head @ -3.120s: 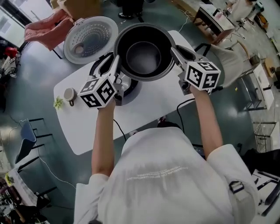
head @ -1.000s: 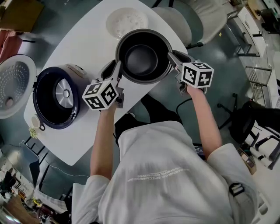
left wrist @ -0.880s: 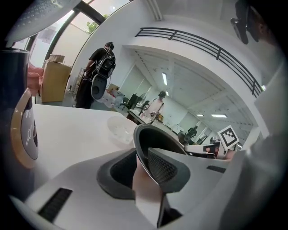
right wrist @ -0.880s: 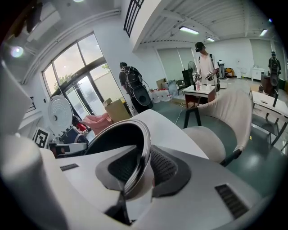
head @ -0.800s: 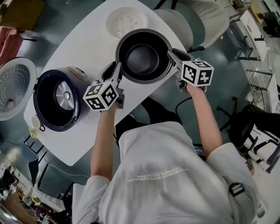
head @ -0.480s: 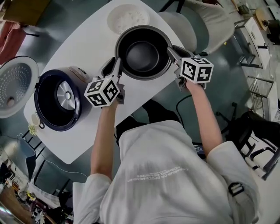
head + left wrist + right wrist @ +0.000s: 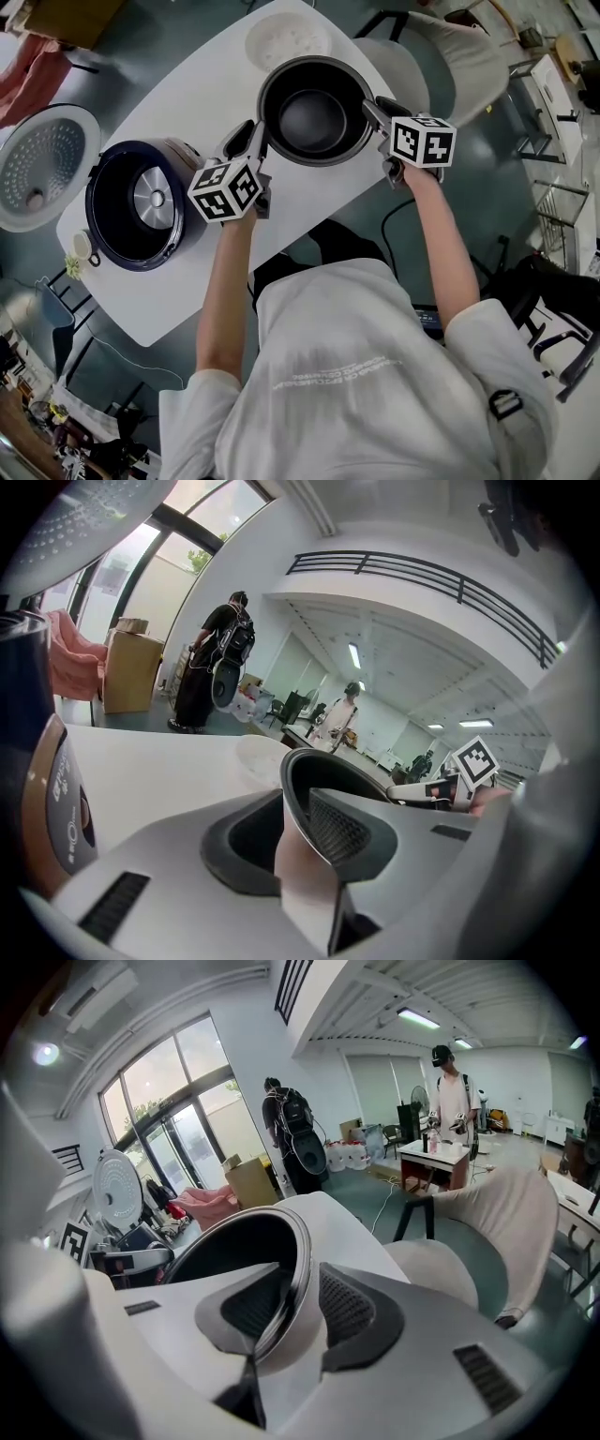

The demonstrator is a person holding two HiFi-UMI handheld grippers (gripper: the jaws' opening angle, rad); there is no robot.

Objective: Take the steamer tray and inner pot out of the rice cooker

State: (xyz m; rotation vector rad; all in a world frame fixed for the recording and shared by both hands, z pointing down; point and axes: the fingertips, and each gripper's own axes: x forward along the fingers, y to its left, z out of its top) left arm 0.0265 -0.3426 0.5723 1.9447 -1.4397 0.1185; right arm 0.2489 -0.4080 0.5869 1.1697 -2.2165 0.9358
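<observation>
Inner pot (image 7: 316,111) on table (image 7: 187,103), rice cooker (image 7: 141,202) left, steamer tray (image 7: 288,39) behind

The scene is being watched from the person's head, steeply downward from well above, so most of the desk (image 7: 211,103) is being taken in. The left claw (image 7: 255,139) is being filmed by its own camera, pointed along the jaws and close against the pot (image 7: 314,111). The right claw (image 7: 375,111), whose jaws have just been opening round the pot's rim, is being filmed likewise from the opposite side. The pot is being shared by all three views, and each claw is being caught in the other's.
</observation>
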